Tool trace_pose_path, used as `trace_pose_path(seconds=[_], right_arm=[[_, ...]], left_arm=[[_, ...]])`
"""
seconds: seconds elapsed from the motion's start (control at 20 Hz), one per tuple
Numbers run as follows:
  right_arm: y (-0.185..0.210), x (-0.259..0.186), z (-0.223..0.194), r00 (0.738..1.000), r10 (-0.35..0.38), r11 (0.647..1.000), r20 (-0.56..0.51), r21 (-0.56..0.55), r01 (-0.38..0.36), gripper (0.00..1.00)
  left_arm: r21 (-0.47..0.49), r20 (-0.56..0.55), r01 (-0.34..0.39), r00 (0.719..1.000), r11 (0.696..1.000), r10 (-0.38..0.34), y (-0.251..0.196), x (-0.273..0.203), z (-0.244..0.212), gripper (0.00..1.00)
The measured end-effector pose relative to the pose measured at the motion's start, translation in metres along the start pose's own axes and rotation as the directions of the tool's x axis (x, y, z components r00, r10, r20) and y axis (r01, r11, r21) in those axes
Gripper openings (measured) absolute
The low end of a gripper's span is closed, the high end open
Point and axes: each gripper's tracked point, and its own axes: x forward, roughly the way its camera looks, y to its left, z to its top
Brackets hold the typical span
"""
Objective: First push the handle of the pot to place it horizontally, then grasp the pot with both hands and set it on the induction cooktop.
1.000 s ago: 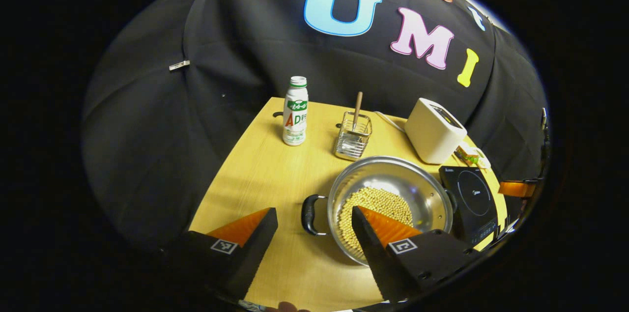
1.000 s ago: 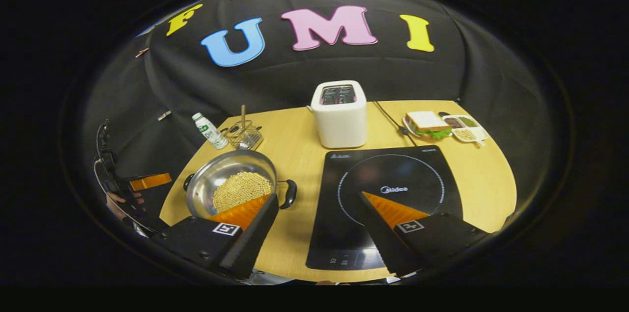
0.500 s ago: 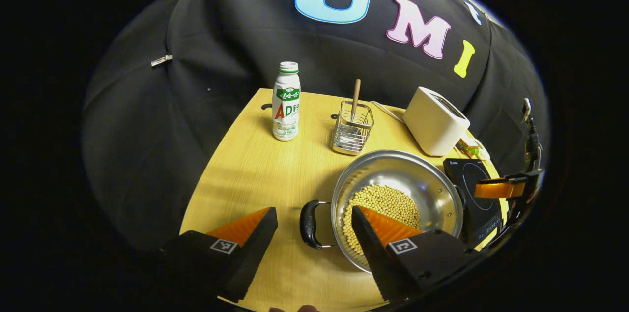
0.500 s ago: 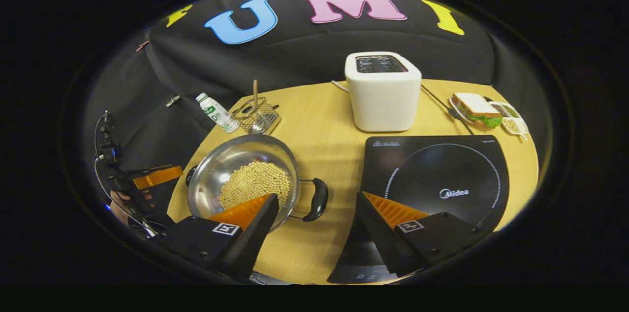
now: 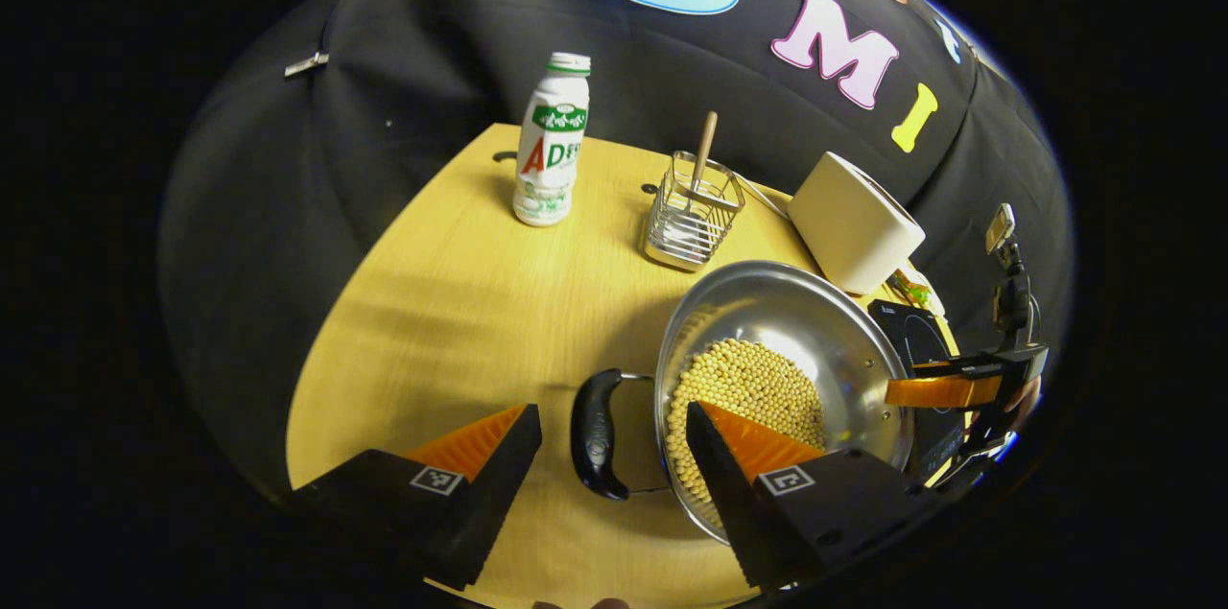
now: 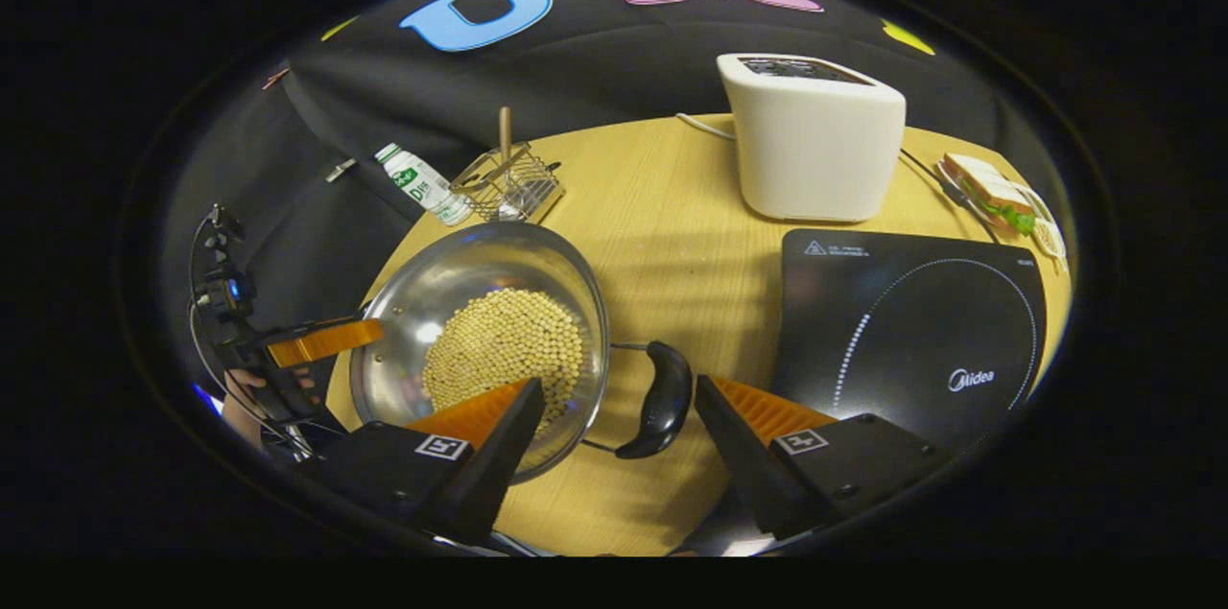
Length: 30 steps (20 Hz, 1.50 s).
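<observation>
Both grippers, left (image 5: 614, 432) and right (image 6: 619, 403), gape wide astride pot (image 6: 480, 340) handles (soybeans inside); toaster (image 6: 811, 139), "Midea" cooktop (image 6: 911, 321) beyond.

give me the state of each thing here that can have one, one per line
pot: upright on the table, no lid, beans in the bottom, not yet on the cooktop
left gripper: open, one pot handle between its fingers
right gripper: open, the other pot handle between its fingers
cooktop: bare, nothing on it
bottle: upright, capped
toaster: upright, plugged-in cord trailing behind
wire rack: upright, wooden stick standing in it
</observation>
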Motion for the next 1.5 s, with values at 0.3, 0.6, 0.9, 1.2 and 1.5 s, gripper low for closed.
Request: trace_pose_path(seconds=[0.3,0.6,0.9,1.2,1.5], right_arm=[[0.005,0.023,-0.004,1.000,-0.025,1.000,-0.015,0.010,0.026,0.99],[-0.010,0.037,-0.011,0.995,-0.095,0.995,-0.023,-0.032,0.095,0.74],[-0.016,0.040,-0.008,0.990,-0.141,0.990,-0.008,0.002,0.141,0.66],[-0.011,0.035,-0.014,0.989,-0.149,0.989,-0.024,-0.007,0.149,0.61],[-0.008,0.009,0.001,0.991,-0.130,0.990,0.025,-0.042,0.131,0.60]], left_arm=[[0.042,-0.043,0.008,0.999,0.999,-0.006,0.006,0.021,-0.001,0.93],[0.034,-0.073,0.031,0.997,0.999,-0.029,0.002,0.034,-0.004,0.69],[-0.008,-0.090,0.005,0.996,1.000,-0.006,0.004,0.034,-0.009,0.64],[-0.027,-0.103,-0.054,0.993,0.998,0.051,0.008,0.027,-0.018,0.58],[-0.029,-0.053,-0.079,0.996,0.996,0.077,-0.004,0.000,-0.013,0.57]])
